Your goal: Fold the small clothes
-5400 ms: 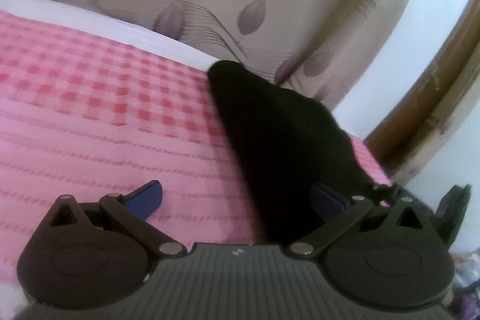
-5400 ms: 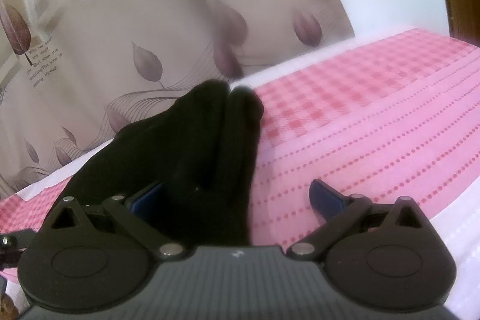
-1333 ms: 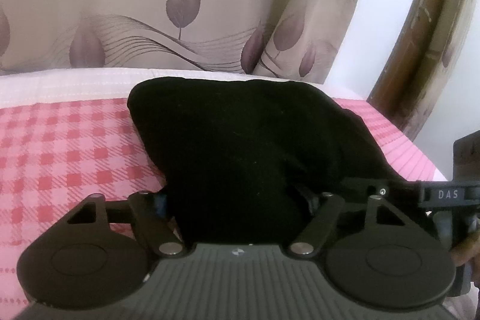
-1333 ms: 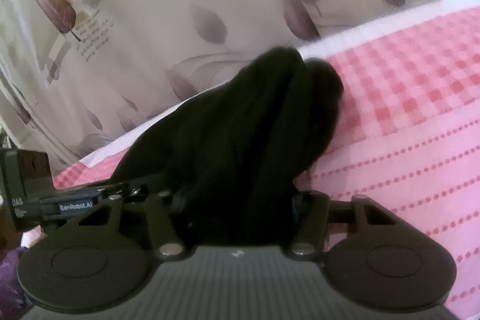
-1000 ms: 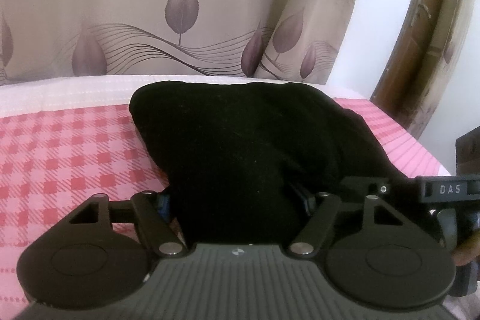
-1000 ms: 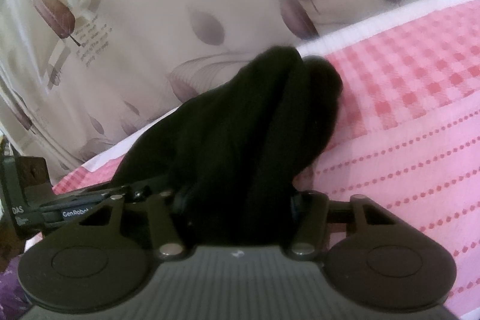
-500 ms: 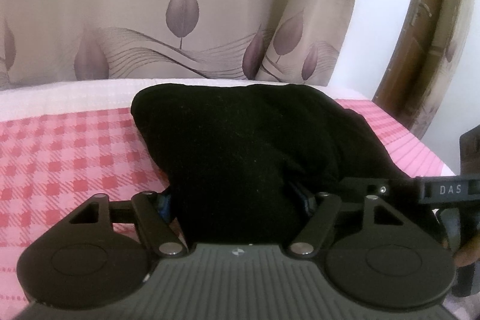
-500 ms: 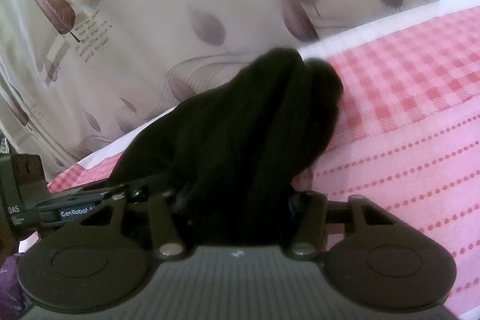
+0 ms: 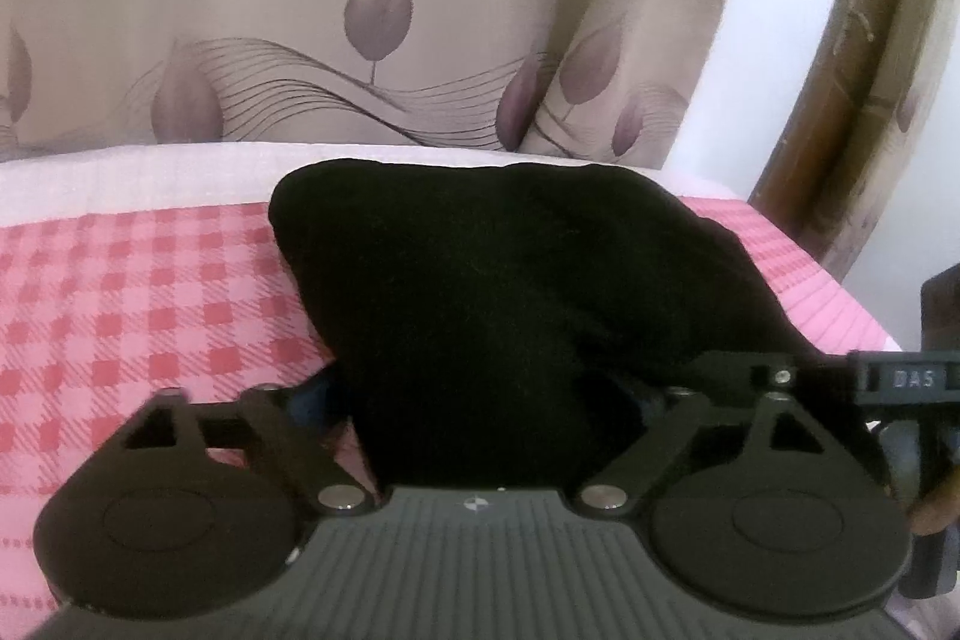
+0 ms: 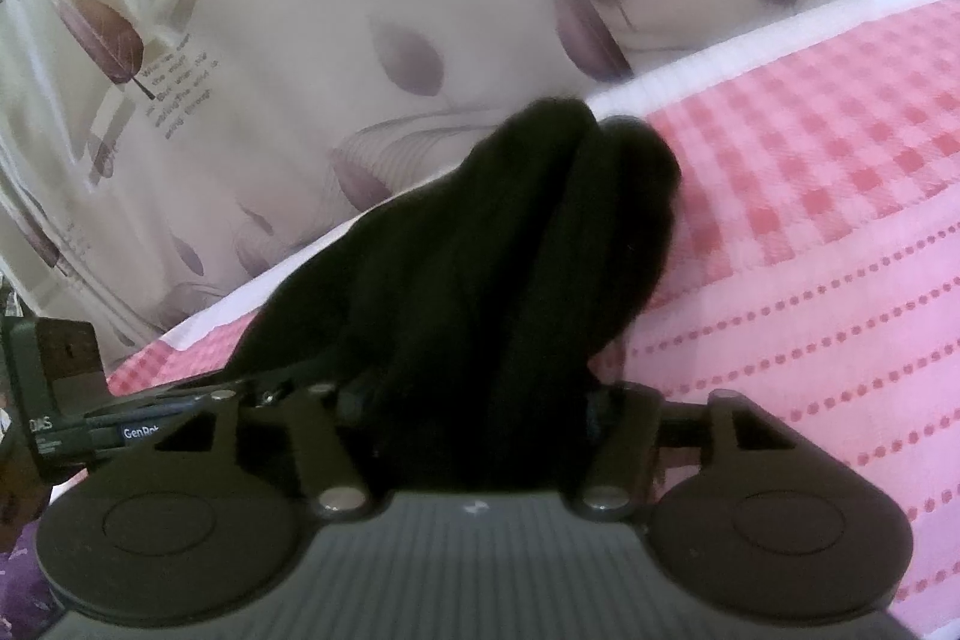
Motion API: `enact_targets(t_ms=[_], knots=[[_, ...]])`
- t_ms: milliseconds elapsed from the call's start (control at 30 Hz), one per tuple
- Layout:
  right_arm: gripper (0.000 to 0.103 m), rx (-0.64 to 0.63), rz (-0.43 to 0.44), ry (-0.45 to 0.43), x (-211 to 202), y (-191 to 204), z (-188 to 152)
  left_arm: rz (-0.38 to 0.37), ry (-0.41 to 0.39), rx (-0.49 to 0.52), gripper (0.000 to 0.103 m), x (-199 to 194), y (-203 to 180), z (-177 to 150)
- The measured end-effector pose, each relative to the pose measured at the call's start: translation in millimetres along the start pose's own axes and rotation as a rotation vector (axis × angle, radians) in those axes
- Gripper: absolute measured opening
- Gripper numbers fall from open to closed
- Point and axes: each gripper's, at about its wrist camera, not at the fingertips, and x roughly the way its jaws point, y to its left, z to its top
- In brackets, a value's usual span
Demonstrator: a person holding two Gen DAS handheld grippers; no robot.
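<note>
A small black garment (image 9: pixel 492 280) lies bunched on the pink checked bedspread (image 9: pixel 132 304). My left gripper (image 9: pixel 480 400) is shut on its near edge, the cloth covering both fingertips. In the right wrist view the same garment (image 10: pixel 510 268) rises in folds, and my right gripper (image 10: pixel 474 406) is shut on its near edge too. Each gripper shows in the other's view: the right one at the right edge (image 9: pixel 900 382), the left one at the left edge (image 10: pixel 90 418).
A beige curtain with purple leaves (image 9: pixel 372 10) hangs just behind the bed. A brown wooden frame (image 9: pixel 852 58) stands at the right. The bedspread's dotted pink part (image 10: pixel 810 340) stretches to the right. A white strip (image 9: pixel 120 172) borders the far edge.
Both grippers, open beside the garment 5.4 s ago, are now shut on it. Over the last second the views rise slightly; the grip holds.
</note>
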Motion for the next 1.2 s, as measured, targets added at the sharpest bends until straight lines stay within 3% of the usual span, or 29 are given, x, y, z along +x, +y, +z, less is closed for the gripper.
enact_targets(t_ms=[133,200,267,367,667,900,1000,1133,1200], knots=[[0.064,-0.005,0.016,0.012,5,-3,5,-0.044,0.027,-0.014,0.096,8,7,5],[0.064,-0.008,0.023,0.017,6,-4,6,-0.061,0.026,-0.019,0.091,11,8,5],[0.053,-0.018,0.02,0.024,8,-3,6,-0.073,0.02,-0.011,0.077,11,6,4],[0.046,0.006,0.03,0.015,5,-4,4,-0.063,-0.007,0.005,0.065,6,1,1],[0.044,0.096,0.065,-0.015,-2,0,-1,-0.019,-0.043,0.019,0.053,-10,-10,-3],[0.044,0.109,0.081,0.0,-3,7,-7,0.0,-0.034,0.026,0.052,-23,-9,-4],[0.046,0.074,0.044,0.014,0,11,-6,0.001,-0.029,0.046,0.052,-25,-9,-6],[0.067,0.03,0.009,0.011,2,13,-6,-0.003,-0.019,0.037,0.063,-20,-3,-6],[0.068,0.028,0.024,0.007,4,12,-7,-0.006,-0.016,0.027,0.068,-17,-1,-7]])
